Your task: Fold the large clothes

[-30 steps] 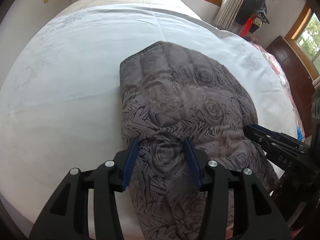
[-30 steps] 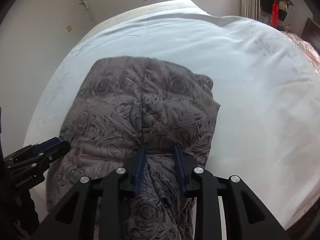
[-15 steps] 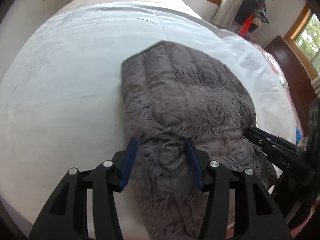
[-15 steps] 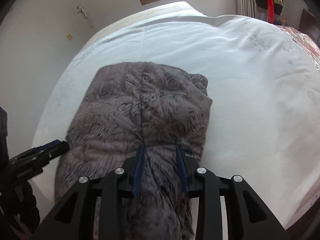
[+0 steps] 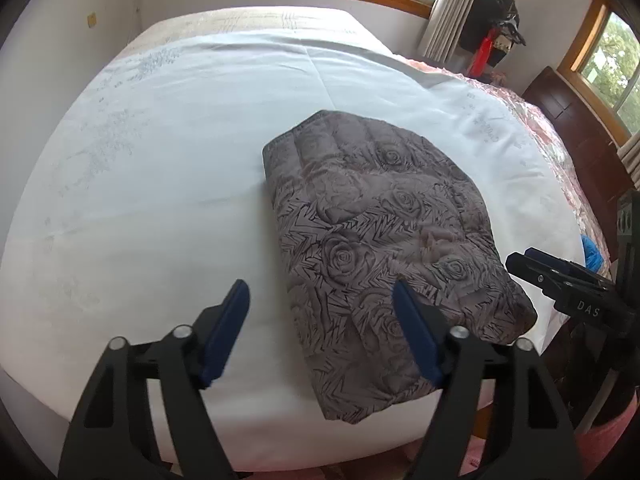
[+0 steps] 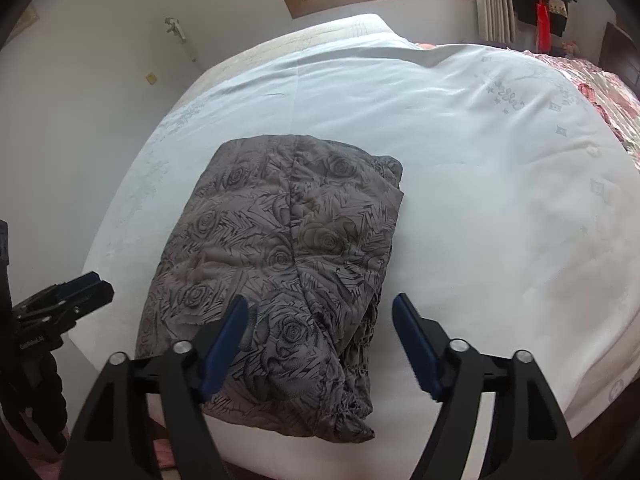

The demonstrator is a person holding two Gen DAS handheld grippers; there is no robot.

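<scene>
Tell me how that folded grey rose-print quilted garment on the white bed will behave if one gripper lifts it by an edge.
The folded grey rose-print quilted garment would probably sag and unfold: its layers lie loose and creased. The puffy quilting suggests it is light for its bulk. Its faint sheen hints it may slide on the white bedsheet.

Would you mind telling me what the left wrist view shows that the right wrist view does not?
Only the left wrist view shows a second window by the dark wooden headboard, and a blue item at the bed's edge. Only the right wrist view shows the wall fitting and the garment's bunched side. Both show the folded grey rose-print garment on the white sheet, with both grippers open: left, right.
</scene>
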